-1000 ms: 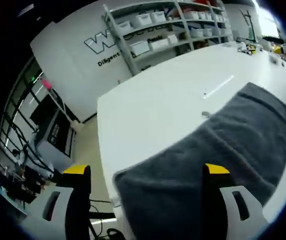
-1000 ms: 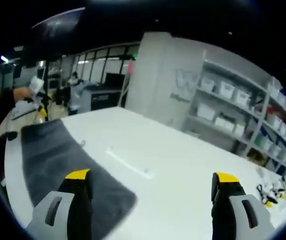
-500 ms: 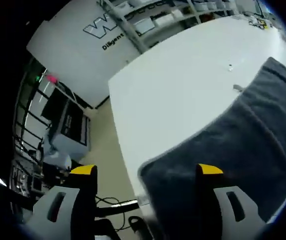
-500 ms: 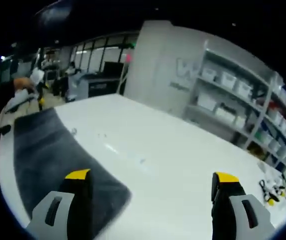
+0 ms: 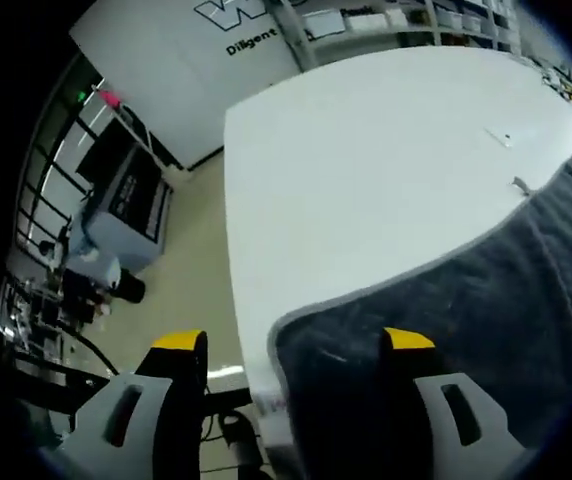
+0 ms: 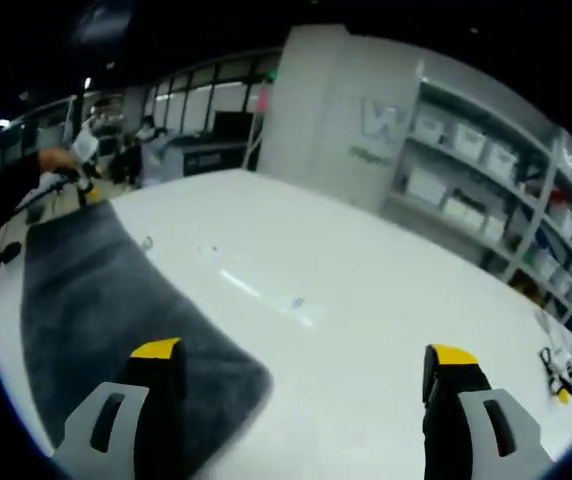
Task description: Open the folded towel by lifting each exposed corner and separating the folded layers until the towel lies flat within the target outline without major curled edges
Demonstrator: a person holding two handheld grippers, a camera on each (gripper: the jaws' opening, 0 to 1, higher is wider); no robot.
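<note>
Grey towel (image 5: 466,330) lies folded on the white table (image 5: 366,160), one rounded corner at the table's near edge. Left gripper (image 5: 291,345) hangs over that corner with jaws spread wide, nothing held; one jaw above the cloth, the other beyond the table edge over the floor. Right gripper (image 6: 304,352) released too, wide apart, one jaw above the towel's (image 6: 96,300) other end. Shelving with bins (image 6: 466,180) far behind
</note>
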